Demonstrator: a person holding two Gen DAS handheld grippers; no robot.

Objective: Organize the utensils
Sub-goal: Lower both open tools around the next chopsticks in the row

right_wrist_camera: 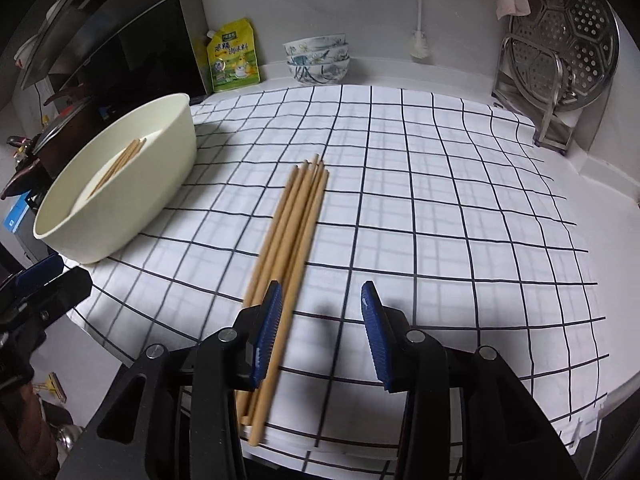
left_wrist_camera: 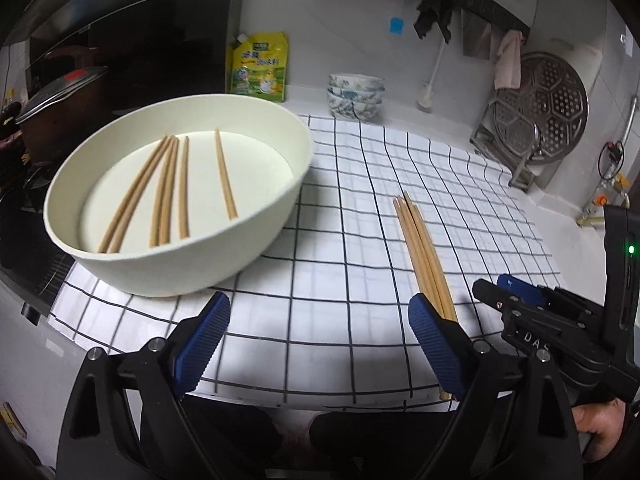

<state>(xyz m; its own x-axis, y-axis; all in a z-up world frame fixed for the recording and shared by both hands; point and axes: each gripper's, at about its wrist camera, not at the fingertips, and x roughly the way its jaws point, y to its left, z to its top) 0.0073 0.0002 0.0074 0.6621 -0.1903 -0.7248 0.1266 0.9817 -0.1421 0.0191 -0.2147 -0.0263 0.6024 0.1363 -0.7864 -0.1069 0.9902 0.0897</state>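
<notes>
A cream oval basin point(left_wrist_camera: 256, 236) stands on the left of the checked cloth and holds several loose wooden chopsticks point(left_wrist_camera: 168, 192); it also shows in the right wrist view point(right_wrist_camera: 132, 196). A bundle of several chopsticks point(left_wrist_camera: 424, 256) lies on the cloth right of the basin, and in the right wrist view point(right_wrist_camera: 288, 236). My left gripper point(left_wrist_camera: 318, 344) is open and empty above the cloth's near edge, its right finger beside the bundle's near end. My right gripper point(right_wrist_camera: 320, 336) is open and empty, its left finger over the bundle's near end.
A white cloth with black grid lines point(right_wrist_camera: 440, 200) covers the counter. Stacked patterned bowls point(right_wrist_camera: 318, 60), a yellow pouch point(right_wrist_camera: 234, 56) and a metal steamer rack point(right_wrist_camera: 560, 52) stand at the back. A stove with a lidded pot point(left_wrist_camera: 60, 96) is to the left.
</notes>
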